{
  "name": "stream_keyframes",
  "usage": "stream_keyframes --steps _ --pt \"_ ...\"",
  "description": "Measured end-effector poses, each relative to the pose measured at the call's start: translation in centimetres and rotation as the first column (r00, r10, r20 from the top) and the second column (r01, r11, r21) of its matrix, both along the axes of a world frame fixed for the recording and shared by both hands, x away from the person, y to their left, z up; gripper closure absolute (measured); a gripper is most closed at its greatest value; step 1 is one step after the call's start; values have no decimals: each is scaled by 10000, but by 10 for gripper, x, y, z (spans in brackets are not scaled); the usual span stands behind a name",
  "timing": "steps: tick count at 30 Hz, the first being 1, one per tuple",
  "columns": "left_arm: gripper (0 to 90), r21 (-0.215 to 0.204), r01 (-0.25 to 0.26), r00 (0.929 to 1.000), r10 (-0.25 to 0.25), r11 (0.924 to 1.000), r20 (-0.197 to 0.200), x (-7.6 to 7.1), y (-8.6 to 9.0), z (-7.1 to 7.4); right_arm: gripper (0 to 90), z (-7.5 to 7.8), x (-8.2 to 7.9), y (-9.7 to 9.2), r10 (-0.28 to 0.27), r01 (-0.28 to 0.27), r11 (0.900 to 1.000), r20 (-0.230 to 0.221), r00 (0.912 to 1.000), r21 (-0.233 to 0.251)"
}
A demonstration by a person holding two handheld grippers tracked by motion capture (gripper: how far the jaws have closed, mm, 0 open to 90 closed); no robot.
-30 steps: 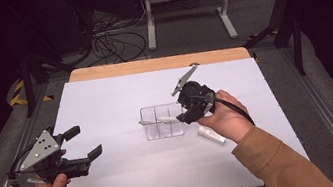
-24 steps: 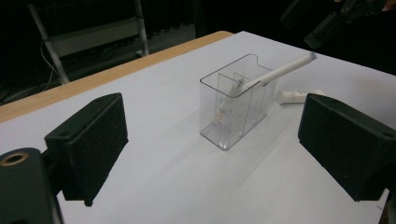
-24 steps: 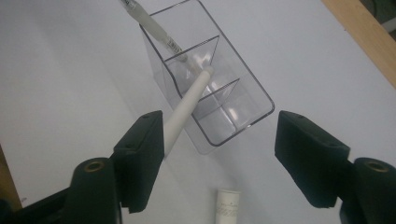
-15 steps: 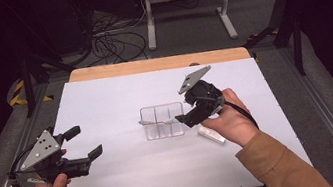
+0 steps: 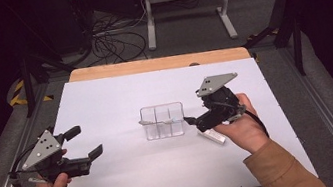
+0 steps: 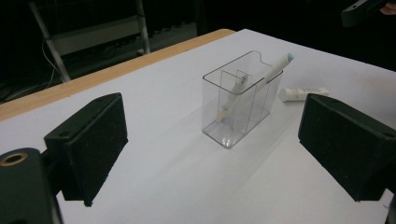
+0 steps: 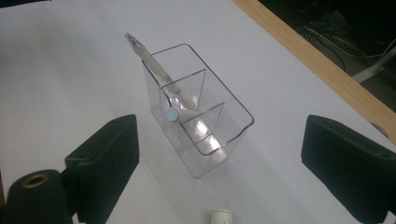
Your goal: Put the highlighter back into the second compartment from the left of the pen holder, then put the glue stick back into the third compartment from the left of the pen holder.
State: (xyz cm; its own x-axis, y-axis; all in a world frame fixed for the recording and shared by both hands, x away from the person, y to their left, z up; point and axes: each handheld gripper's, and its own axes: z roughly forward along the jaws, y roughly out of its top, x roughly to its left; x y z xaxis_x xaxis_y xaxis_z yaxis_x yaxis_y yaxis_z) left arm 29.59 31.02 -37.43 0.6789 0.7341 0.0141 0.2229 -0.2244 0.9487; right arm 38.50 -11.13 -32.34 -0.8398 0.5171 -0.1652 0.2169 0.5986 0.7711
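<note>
One pen (image 5: 161, 121) delivered to the clear holder (image 5: 164, 133), or near enough. Lying at a slant through the three-part box: pale blue end (image 7: 173, 114) up at the rim on the side nearest the right gripper (image 5: 190, 120), other end poking out past the opposite wall (image 7: 132, 41). Hard to tell whether seated down in a single compartment or just propped across the dividers (clear plastic muddles the reading).

Right gripper just beside the holder, level with its rim. Fingers (image 7: 105, 156) just been opening, now spread wide, nothing between them, so pen judged released.

Left gripper (image 5: 86, 141) well apart from the holder, over the left part of the surface (image 5: 104, 98). Fingers (image 6: 88, 144) wide and empty, aimed towards the box.

Left to do, by the look of it: white tube (image 5: 211, 136) lying flat on the surface just under the right hand (image 5: 241, 129), near the holder but outside it (image 6: 302, 94). Probably next for pickup. Maybe also a nudge for the pen, if meant to stand upright.

No readable writing anywhere. No brand or label legible on pen, tube or holder; grey plates on the grippers plain apart from small holes.
</note>
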Motion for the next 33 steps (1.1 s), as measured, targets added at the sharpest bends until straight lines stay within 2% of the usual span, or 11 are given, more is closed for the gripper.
stream_keyframes --steps 10,14,21,26,33 --pt "87 116 -7 10000 6 9999 96 0 -2 0 89 -20 -3 -21 -315 324 9973 -145 9994 657" --pt "87 115 8 9999 -9 9999 123 1 -3 0 76 -29 -4 -26 -412 425 9966 -190 9990 710" --pt "87 167 41 9999 -43 9999 119 0 -5 -1 76 -39 -6 -31 -115 137 9956 -247 9996 922" --pt "87 172 63 9999 -65 9998 118 0 -5 -1 76 -47 -6 -35 -82 124 9939 -386 9992 1099" --pt "86 207 80 9998 -84 9998 173 0 -4 0 81 -58 -4 -35 -231 272 9973 -597 9979 678"
